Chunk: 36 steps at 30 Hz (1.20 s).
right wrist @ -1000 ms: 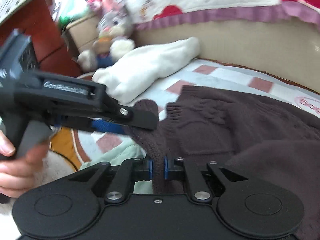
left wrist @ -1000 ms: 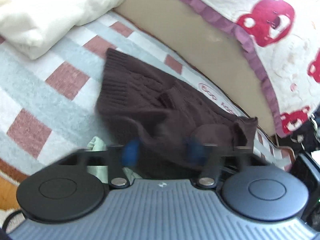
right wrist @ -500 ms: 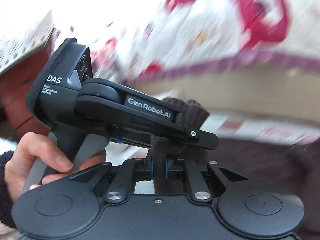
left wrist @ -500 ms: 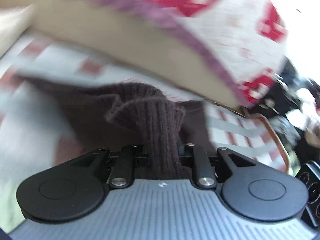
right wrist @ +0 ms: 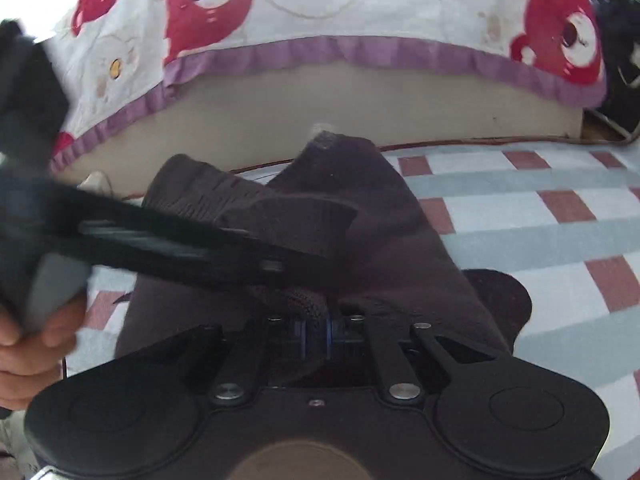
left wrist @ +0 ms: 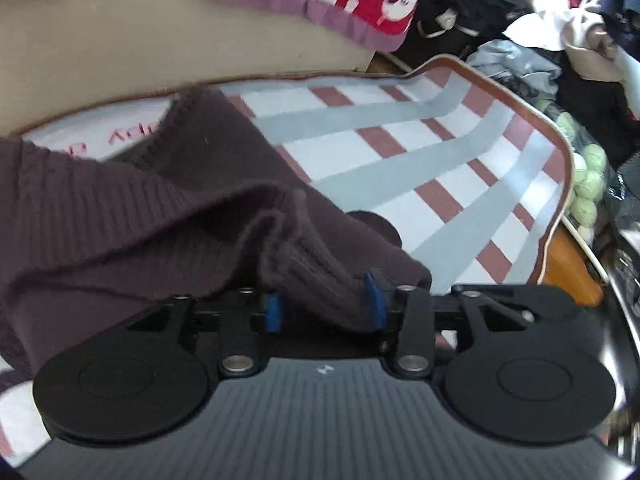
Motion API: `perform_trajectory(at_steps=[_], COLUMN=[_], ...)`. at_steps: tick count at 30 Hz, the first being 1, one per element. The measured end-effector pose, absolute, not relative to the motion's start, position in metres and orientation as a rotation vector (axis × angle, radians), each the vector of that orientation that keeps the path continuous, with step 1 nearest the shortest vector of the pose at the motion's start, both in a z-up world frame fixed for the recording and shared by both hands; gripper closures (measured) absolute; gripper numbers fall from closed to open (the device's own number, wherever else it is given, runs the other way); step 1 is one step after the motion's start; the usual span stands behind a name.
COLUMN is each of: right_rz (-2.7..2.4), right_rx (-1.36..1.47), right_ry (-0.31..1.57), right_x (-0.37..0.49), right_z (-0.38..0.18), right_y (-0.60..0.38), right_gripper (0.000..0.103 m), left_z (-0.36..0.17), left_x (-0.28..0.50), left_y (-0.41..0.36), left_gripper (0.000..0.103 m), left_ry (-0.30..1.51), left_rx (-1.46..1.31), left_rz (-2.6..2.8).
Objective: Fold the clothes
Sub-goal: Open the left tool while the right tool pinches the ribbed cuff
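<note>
A: What has changed in the last second?

B: The brown sweater was lying flat on the checked mat; both grippers have since swung one ribbed edge across toward the mat's open side. I'd judge a fold is under way.

A: And the jaws?

B: The left gripper pinches a thick ribbed bunch; the right gripper is pressed tight on a thin fold.

A: How does it look?

B: Chunky, rumpled, doubled over, resting on the mat.
</note>
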State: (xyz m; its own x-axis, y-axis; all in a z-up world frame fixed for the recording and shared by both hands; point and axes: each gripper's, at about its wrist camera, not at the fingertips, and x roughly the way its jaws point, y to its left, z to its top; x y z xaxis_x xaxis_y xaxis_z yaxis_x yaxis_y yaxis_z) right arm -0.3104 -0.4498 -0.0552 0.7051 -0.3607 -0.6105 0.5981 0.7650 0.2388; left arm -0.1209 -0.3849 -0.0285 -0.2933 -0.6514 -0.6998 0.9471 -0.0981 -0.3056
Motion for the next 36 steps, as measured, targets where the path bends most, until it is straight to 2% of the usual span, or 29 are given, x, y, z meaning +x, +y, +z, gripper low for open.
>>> perform_trajectory(at_steps=[3, 5, 8, 11, 15, 23, 24, 26, 28, 29, 32, 33, 34, 35, 36], right_rz=[-0.544, -0.551, -0.563, -0.58, -0.672, -0.784, -0.787, -0.78, -0.783, -0.795, -0.763, -0.742, -0.709, -0.68, -0.667], right_rx=[0.389, 0.389, 0.38, 0.344, 0.263, 0.294, 0.296, 0.299, 0.309, 0.321, 0.379, 0.398, 0.413, 0.424, 0.424], right_ry=[0.593, 0.597, 0.586, 0.556, 0.523, 0.782, 0.782, 0.793, 0.796, 0.79, 0.746, 0.732, 0.722, 0.71, 0.693], right_x=[-0.307, -0.306, -0.306, -0.31, -0.322, -0.315, -0.315, -0.315, -0.316, -0.319, -0.326, -0.327, -0.327, -0.326, -0.326], right_z=[-0.049, -0.046, -0.041, -0.028, -0.009, -0.07, -0.069, -0.063, -0.056, -0.053, -0.047, -0.046, -0.046, -0.046, -0.044], right_y=[-0.452, -0.456, -0.459, -0.456, -0.443, -0.457, -0.457, -0.461, -0.465, -0.468, -0.477, -0.481, -0.484, -0.486, -0.488], right_gripper=[0.094, 0.094, 0.094, 0.095, 0.096, 0.094, 0.092, 0.078, 0.055, 0.054, 0.054, 0.059, 0.074, 0.08, 0.093], left_z=[-0.013, -0.014, -0.03, -0.046, -0.046, -0.071, -0.07, -0.069, -0.07, -0.07, -0.071, -0.072, -0.072, -0.072, -0.073], left_x=[-0.104, -0.085, -0.064, -0.054, -0.063, -0.094, -0.094, -0.093, -0.088, -0.086, -0.082, -0.082, -0.083, -0.085, -0.086], left_y=[-0.375, -0.364, -0.346, -0.336, -0.339, -0.346, -0.346, -0.346, -0.345, -0.345, -0.348, -0.348, -0.35, -0.352, -0.354], left_gripper=[0.05, 0.051, 0.056, 0.065, 0.065, 0.065, 0.065, 0.065, 0.065, 0.065, 0.065, 0.065, 0.065, 0.065, 0.065], left_ry=[0.81, 0.848, 0.953, 1.023, 1.005, 0.931, 0.937, 0.954, 0.98, 0.994, 1.031, 1.037, 1.04, 1.042, 1.043], left_rx=[0.536, 0.535, 0.492, 0.443, 0.438, 0.581, 0.584, 0.584, 0.565, 0.554, 0.527, 0.524, 0.523, 0.522, 0.521], left_rz=[-1.67, -1.635, -1.6, -1.579, -1.618, -1.597, -1.591, -1.581, -1.578, -1.575, -1.566, -1.564, -1.564, -1.562, -1.561])
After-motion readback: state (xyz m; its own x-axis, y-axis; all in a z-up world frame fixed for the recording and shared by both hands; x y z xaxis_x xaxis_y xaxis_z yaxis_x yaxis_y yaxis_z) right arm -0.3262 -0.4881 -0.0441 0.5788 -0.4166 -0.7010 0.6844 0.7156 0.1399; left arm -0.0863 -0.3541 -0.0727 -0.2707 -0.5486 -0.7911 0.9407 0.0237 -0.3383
